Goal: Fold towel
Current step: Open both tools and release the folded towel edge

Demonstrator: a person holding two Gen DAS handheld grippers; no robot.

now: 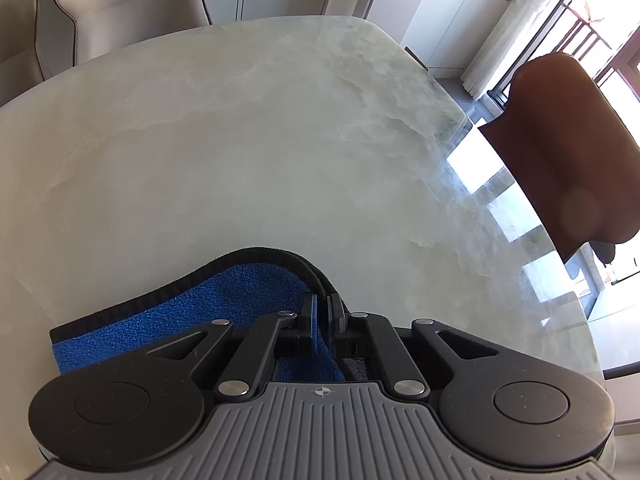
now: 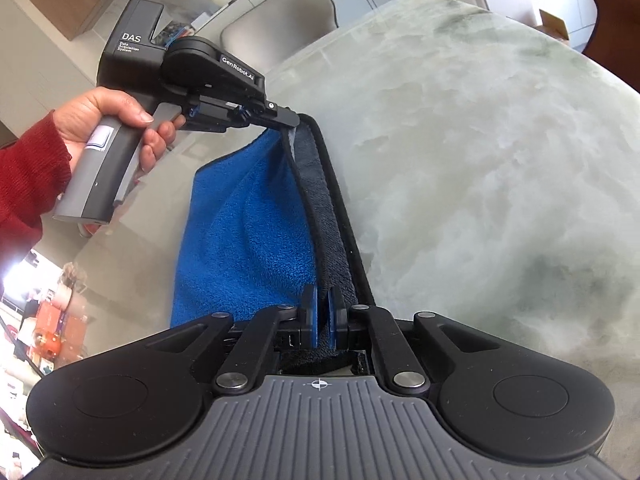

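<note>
The towel (image 2: 248,216) is blue on one side and grey on the other, with a black hem. It hangs stretched between both grippers above the pale marble table (image 2: 480,160). My right gripper (image 2: 323,322) is shut on one corner of the hem. My left gripper (image 2: 289,121) is shut on the far corner, held by a hand in a red sleeve. In the left wrist view my left gripper (image 1: 323,320) is shut on the towel (image 1: 160,332), whose blue face drapes to the left over the table (image 1: 240,160).
A brown chair back (image 1: 572,148) stands at the table's right edge. Beige chairs (image 1: 132,4) stand at the far side, one also in the right wrist view (image 2: 280,12). Windows and curtains lie beyond on the right.
</note>
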